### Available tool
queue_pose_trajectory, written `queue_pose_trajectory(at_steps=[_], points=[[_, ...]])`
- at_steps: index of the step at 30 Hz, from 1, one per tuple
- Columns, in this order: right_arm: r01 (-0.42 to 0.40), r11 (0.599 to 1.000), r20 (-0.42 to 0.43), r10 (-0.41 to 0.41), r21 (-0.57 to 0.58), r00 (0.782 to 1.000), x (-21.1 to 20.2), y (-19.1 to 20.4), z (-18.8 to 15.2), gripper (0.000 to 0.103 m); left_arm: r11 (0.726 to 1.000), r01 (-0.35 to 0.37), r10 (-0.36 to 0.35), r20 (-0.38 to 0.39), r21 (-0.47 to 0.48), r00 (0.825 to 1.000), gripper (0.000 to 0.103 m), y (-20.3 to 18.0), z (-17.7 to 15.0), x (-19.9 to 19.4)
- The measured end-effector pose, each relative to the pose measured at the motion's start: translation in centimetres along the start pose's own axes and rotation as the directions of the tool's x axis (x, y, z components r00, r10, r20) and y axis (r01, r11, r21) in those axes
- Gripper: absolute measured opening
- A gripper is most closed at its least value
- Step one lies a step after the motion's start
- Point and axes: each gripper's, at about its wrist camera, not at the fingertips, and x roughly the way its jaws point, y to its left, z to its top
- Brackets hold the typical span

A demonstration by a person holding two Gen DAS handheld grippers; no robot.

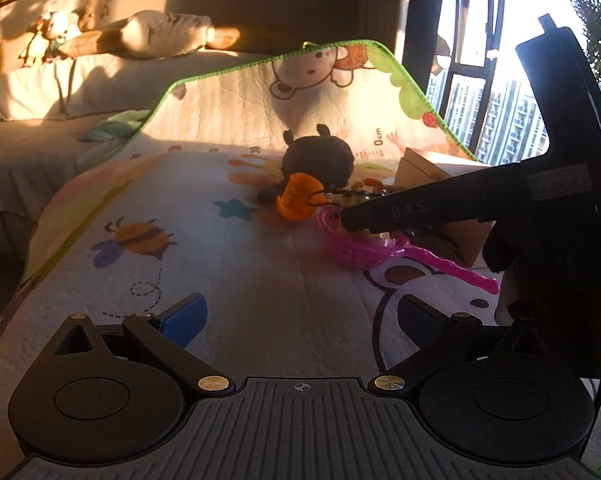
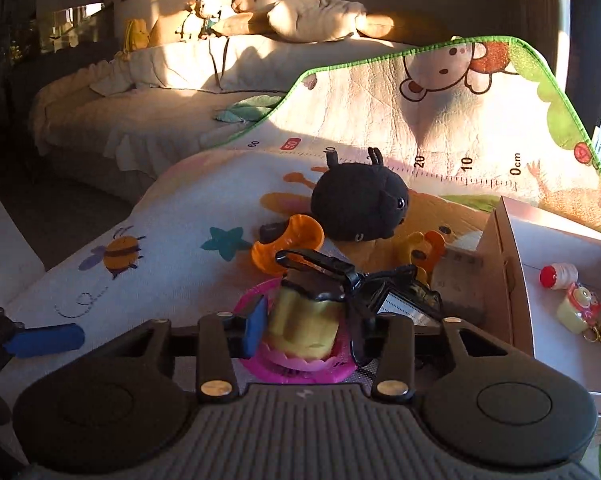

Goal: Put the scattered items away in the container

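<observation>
Pink basket (image 2: 300,372) beside cardboard box (image 2: 500,280)

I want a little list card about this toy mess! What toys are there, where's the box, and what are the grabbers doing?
surface: cartoon play mat
container: white box, at the right edge of the mat
already in box: red-capped bottle, keychain toy
still on mat: black plush, orange toy, pink basket
right gripper: jaws closed on yellow toy over the pink basket
left gripper: jaws open, empty
</observation>
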Motion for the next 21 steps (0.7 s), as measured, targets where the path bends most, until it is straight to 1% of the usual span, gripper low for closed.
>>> queue_pose_trajectory(at_steps=[4, 6, 8, 10, 11, 12, 13, 15, 17, 18, 19, 20, 21], points=[[-0.016, 1.0, 0.047, 0.015, 0.018, 0.999, -3.9, -1.0, -0.5, 0.038, 1.0, 0.012, -0.012, 0.0, -0.011, 1.0, 0.103, 0.1, 0.0, 0.0], [-0.042, 0.998, 0.047, 0.04, 0.047, 0.998, -5.9, -1.7, -1.2, 0.038, 0.999, 0.032, -0.032, -0.001, -0.011, 0.999, 0.103, 0.2, 0.0, 0.0], [-0.074, 0.996, 0.036, 0.072, 0.055, 0.997, -7.5, -1.8, -2.0, 0.038, 0.998, 0.067, -0.067, -0.002, 0.007, 0.998, 0.103, 0.1, 0.0, -0.1], [-0.14, 0.988, -0.003, 0.141, 0.061, 0.99, -8.3, -1.8, -2.7, 0.039, 0.993, 0.111, -0.111, -0.014, 0.043, 0.994, 0.103, -0.3, 0.0, -0.3], [-0.184, 0.98, -0.017, 0.186, 0.071, 0.982, -8.5, -1.7, -3.1, 0.039, 0.989, 0.135, -0.133, -0.026, 0.062, 0.991, 0.103, -0.6, 0.0, -0.4], [-0.215, 0.974, -0.015, 0.216, 0.074, 0.976, -8.7, -1.7, -3.2, 0.041, 0.984, 0.158, -0.155, -0.042, 0.078, 0.987, 0.103, -0.9, -0.1, -0.4], [-0.225, 0.972, -0.002, 0.226, 0.064, 0.974, -8.9, -1.5, -3.3, 0.042, 0.979, 0.181, -0.177, -0.057, 0.092, 0.983, 0.103, -1.2, -0.1, -0.5], [-0.214, 0.976, 0.034, 0.213, 0.047, 0.976, -9.0, -1.3, -3.0, 0.042, 0.974, 0.196, -0.189, -0.072, 0.114, 0.979, 0.103, -1.9, -0.3, -0.7], [-0.192, 0.98, 0.05, 0.189, 0.051, 0.981, -8.5, -1.5, -2.6, 0.042, 0.974, 0.184, -0.175, -0.08, 0.134, 0.981, 0.103, -2.3, -0.6, -0.9], [-0.162, 0.986, 0.047, 0.161, 0.031, 0.986, -7.9, -1.4, -2.3, 0.04, 0.974, 0.177, -0.167, -0.082, 0.14, 0.983, 0.103, -2.5, -0.7, -0.9], [-0.134, 0.991, 0.04, 0.134, 0.005, 0.99, -7.3, -1.2, -2.1, 0.036, 0.975, 0.172, -0.161, -0.084, 0.143, 0.983, 0.103, -2.6, -0.7, -0.9], [-0.121, 0.992, 0.023, 0.121, -0.021, 0.992, -6.7, -0.8, -1.8, 0.034, 0.974, 0.172, -0.16, -0.088, 0.146, 0.983, 0.103, -2.6, -0.8, -0.9], [-0.126, 0.991, 0.0, 0.127, -0.04, 0.992, -6.0, -0.5, -1.6, 0.033, 0.973, 0.177, -0.165, -0.091, 0.15, 0.982, 0.103, -2.7, -0.8, -1.0]])
